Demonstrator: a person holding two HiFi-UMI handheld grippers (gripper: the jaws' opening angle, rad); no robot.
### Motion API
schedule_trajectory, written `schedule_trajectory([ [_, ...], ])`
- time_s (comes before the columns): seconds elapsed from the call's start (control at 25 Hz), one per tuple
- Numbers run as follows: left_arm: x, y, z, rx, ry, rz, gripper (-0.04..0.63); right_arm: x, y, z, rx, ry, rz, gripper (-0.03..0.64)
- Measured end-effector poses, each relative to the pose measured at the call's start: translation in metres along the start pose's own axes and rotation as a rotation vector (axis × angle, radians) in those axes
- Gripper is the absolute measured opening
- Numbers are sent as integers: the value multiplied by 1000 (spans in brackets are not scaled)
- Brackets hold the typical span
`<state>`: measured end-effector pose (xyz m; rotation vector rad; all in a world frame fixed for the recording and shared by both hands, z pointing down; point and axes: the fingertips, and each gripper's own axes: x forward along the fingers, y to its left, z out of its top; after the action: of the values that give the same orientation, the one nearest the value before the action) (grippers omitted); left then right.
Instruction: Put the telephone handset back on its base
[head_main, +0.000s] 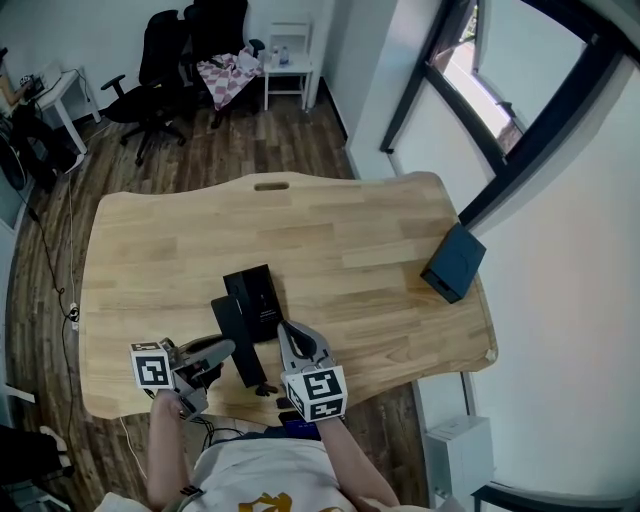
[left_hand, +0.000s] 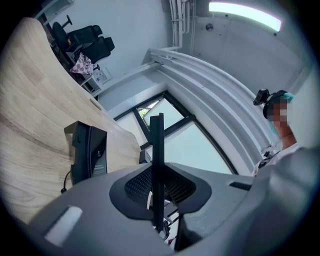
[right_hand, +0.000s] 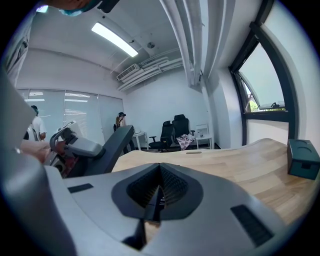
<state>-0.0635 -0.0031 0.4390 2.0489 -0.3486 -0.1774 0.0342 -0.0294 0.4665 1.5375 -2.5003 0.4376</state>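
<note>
**At the table's near edge, handset off its base**

Near the front edge of the wooden table (head_main: 380, 250), the left gripper (head_main: 222, 352) clamps the black handset (head_main: 240, 342). The handset slants just left of the base (head_main: 258, 296), not seated on it. The right gripper (head_main: 288, 335) sits just right of the handset, its jaws pressed together on nothing.
</note>
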Motion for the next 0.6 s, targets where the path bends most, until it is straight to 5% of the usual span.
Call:
schedule_trajectory([
  [0.6, 12, 21, 6, -8, 22, 0, 69, 23, -15, -12, 2, 28, 7, 6],
])
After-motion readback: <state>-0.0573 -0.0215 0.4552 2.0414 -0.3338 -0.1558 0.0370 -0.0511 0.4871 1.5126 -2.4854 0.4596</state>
